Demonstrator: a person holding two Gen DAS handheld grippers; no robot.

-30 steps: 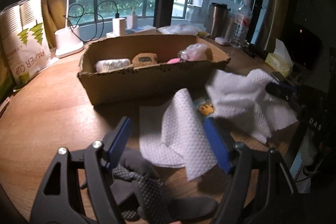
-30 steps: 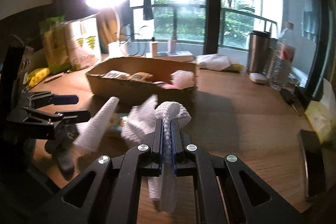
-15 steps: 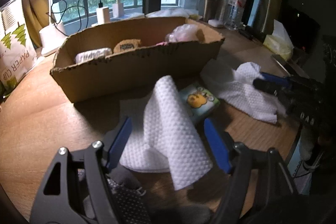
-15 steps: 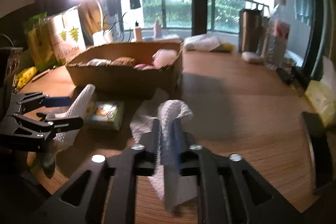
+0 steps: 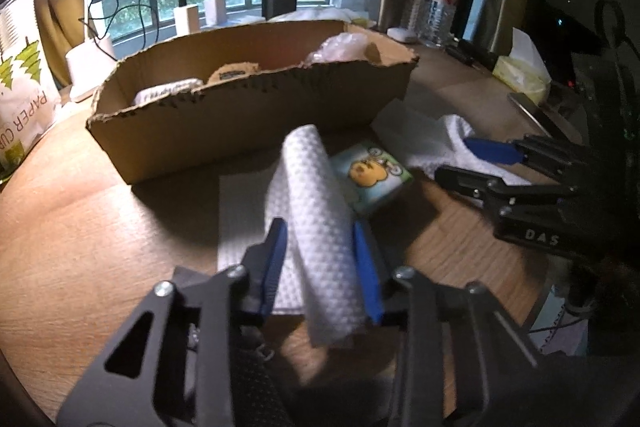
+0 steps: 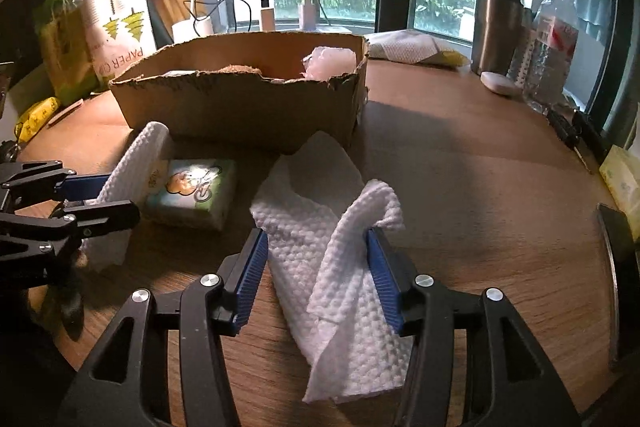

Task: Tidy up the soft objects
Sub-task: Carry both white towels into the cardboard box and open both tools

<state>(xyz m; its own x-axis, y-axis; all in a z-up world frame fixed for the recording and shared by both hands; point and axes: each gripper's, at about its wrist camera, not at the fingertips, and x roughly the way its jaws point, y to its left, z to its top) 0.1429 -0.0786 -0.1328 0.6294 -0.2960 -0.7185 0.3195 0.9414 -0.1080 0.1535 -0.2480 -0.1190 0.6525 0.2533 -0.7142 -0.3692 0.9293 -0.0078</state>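
Observation:
A folded white cloth (image 5: 316,227) arches up from the wooden table, and my left gripper (image 5: 320,267) has its blue pads close on both sides of it, narrowed around the fold. A second white cloth (image 6: 340,267) lies crumpled on the table between the open pads of my right gripper (image 6: 316,279), which no longer holds it. A small tissue pack with a cartoon print (image 5: 372,179) (image 6: 192,193) lies between the two cloths. A cardboard box (image 5: 248,115) (image 6: 240,107) behind them holds several soft items.
A dark grey sock (image 5: 256,387) lies under my left gripper. A paper cup bag (image 6: 116,35) and a lamp stand at the left. A steel tumbler (image 6: 496,31), a water bottle (image 6: 552,43) and a tissue box (image 5: 520,71) stand at the right.
My right gripper lowered its cloth to the table and opened, letting it go. My left gripper moved forward off the sock and narrowed around the arched cloth.

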